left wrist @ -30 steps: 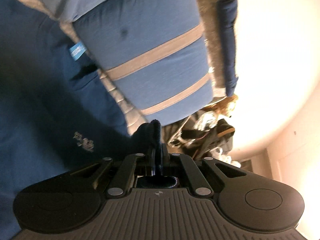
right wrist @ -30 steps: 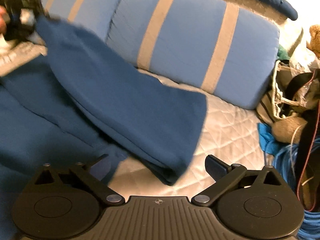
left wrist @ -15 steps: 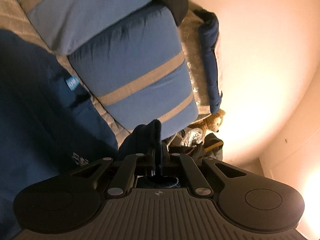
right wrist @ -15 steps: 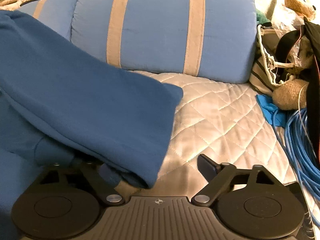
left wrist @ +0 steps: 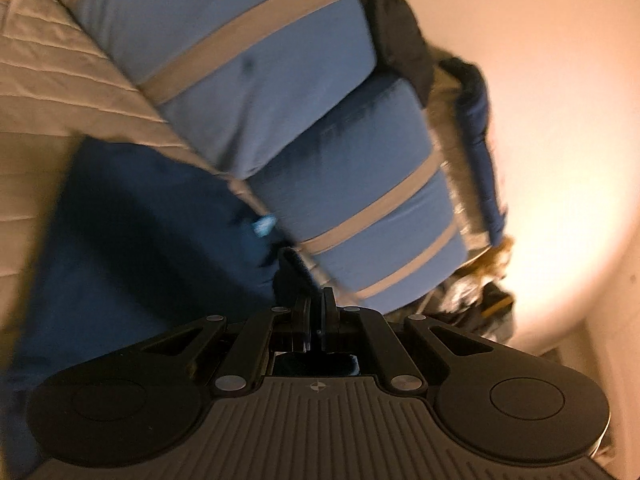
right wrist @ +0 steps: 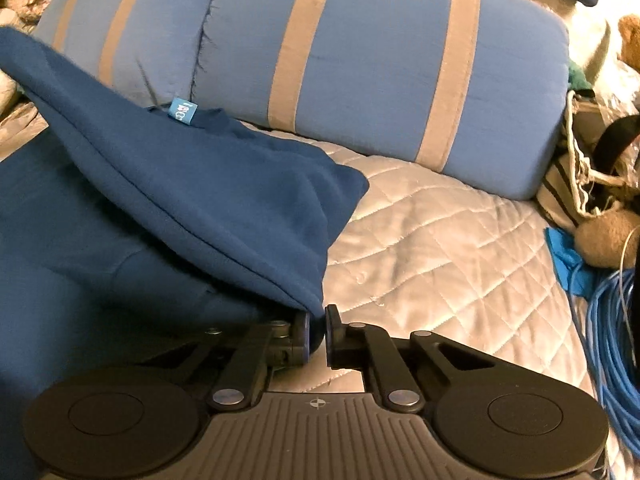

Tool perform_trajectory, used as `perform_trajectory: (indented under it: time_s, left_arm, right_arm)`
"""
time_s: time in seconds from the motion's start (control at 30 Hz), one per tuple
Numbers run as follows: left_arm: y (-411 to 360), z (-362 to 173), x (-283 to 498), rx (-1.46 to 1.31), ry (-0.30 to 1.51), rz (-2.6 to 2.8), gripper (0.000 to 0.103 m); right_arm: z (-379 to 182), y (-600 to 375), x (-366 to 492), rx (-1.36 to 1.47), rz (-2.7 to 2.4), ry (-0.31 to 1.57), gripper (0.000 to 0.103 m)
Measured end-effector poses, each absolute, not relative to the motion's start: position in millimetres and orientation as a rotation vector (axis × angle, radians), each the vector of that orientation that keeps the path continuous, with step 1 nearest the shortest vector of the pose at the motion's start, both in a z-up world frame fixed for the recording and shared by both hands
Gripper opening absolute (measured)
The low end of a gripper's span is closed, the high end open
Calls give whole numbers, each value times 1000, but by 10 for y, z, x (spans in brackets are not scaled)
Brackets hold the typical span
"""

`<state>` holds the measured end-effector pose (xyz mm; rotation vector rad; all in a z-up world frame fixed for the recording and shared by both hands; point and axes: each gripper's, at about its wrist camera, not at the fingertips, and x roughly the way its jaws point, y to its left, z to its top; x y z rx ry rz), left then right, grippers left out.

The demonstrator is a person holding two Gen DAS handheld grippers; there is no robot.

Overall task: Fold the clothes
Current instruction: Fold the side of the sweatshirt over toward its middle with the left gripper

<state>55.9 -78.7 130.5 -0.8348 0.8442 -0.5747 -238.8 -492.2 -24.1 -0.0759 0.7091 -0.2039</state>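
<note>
1. The right claw (right wrist: 316,330) has just been closing and now pinches the near corner of the blue garment (right wrist: 192,184), so that the lifted flap can be steered over the rest of the cloth.
2. The left claw (left wrist: 314,312) is clamped tight on a dark bunch of the same garment (left wrist: 132,240); with two corners held, the edge can stay taut for a fold.
3. The garment lies on the quilted bed cover (right wrist: 440,248), its bulk spread to the left and one layer raised in a slanting ridge, a small light-blue label (right wrist: 182,111) showing near the far edge.
4. Two blue pillows with tan stripes (right wrist: 380,76) lie along the far side, just behind the cloth; a wide swing of the flap would likely brush them.
5. To the right, a coil of blue cable (right wrist: 604,320), a bag (right wrist: 576,168) and a soft toy (right wrist: 604,240) crowd the bed's edge, so I judge the fold is best carried leftward.
</note>
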Motion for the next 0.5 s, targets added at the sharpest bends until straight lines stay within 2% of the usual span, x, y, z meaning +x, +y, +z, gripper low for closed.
perform_trajectory:
  time_s: [0.3, 0.5]
  left_arm:
    - [-712, 1010, 450, -525, 984, -512, 4]
    - [-667, 871, 369, -399, 1001, -487, 4]
  right_arm:
    - [-154, -4854, -2394, -104, -170, 718, 8]
    - [-139, -4698, -2392, -201, -127, 736, 8]
